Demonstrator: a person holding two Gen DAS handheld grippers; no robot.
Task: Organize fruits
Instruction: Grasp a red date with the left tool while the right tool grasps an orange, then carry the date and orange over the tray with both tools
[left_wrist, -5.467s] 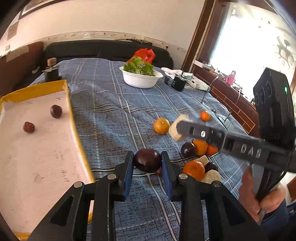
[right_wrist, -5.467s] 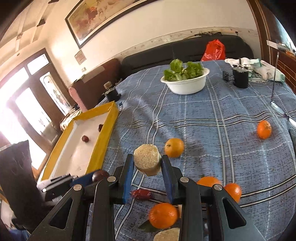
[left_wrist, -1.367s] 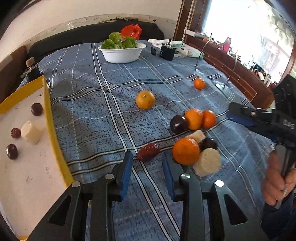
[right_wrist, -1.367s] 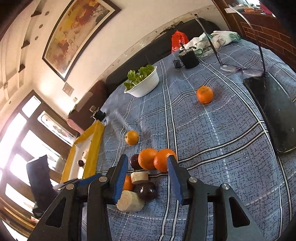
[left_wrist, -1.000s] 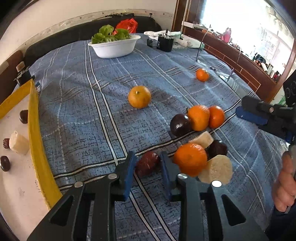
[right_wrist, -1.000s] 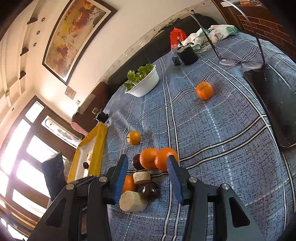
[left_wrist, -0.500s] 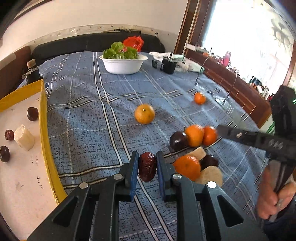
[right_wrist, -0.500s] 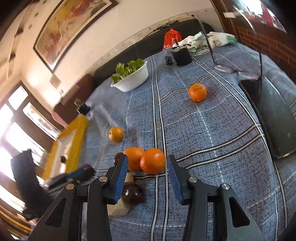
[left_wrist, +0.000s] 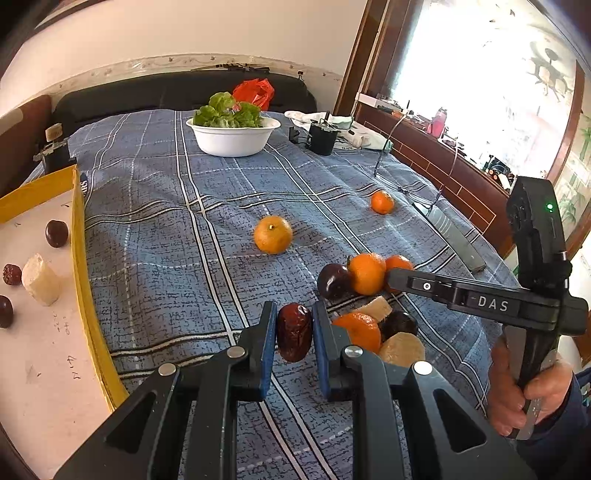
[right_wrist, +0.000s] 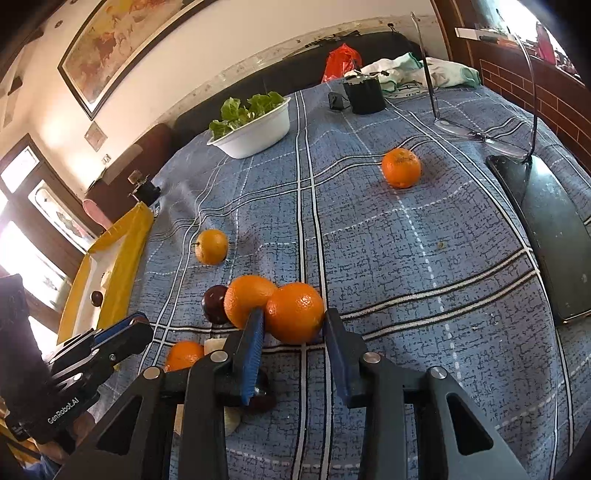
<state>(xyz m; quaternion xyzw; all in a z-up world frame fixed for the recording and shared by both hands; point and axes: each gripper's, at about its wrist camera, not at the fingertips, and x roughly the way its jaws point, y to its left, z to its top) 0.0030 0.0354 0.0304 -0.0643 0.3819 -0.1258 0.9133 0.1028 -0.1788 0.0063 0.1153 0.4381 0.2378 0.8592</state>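
My left gripper (left_wrist: 294, 338) is shut on a dark red date (left_wrist: 294, 336) and holds it above the blue plaid cloth. The yellow-rimmed tray (left_wrist: 83, 280) at the left holds dark plums (left_wrist: 56, 233), a date (left_wrist: 12, 274) and a pale cut chunk (left_wrist: 40, 280). My right gripper (right_wrist: 293, 332) is open, its jaws around an orange (right_wrist: 294, 312) that lies on the cloth beside a second orange (right_wrist: 248, 299) and a plum (right_wrist: 215, 304). In the left wrist view the right gripper (left_wrist: 391, 278) reaches over that pile (left_wrist: 365, 273).
More oranges lie apart on the cloth (left_wrist: 273, 234) (left_wrist: 382, 202) (right_wrist: 401, 167). A white bowl of lettuce (left_wrist: 232, 137) stands at the back, with a black cup (left_wrist: 322, 138) and white cloth. A dark phone (right_wrist: 550, 236) and glasses (right_wrist: 476, 134) lie at the right edge.
My left gripper closed on the date and lifted it off the cloth. My right gripper came down and forward until its open jaws flank the nearest orange.
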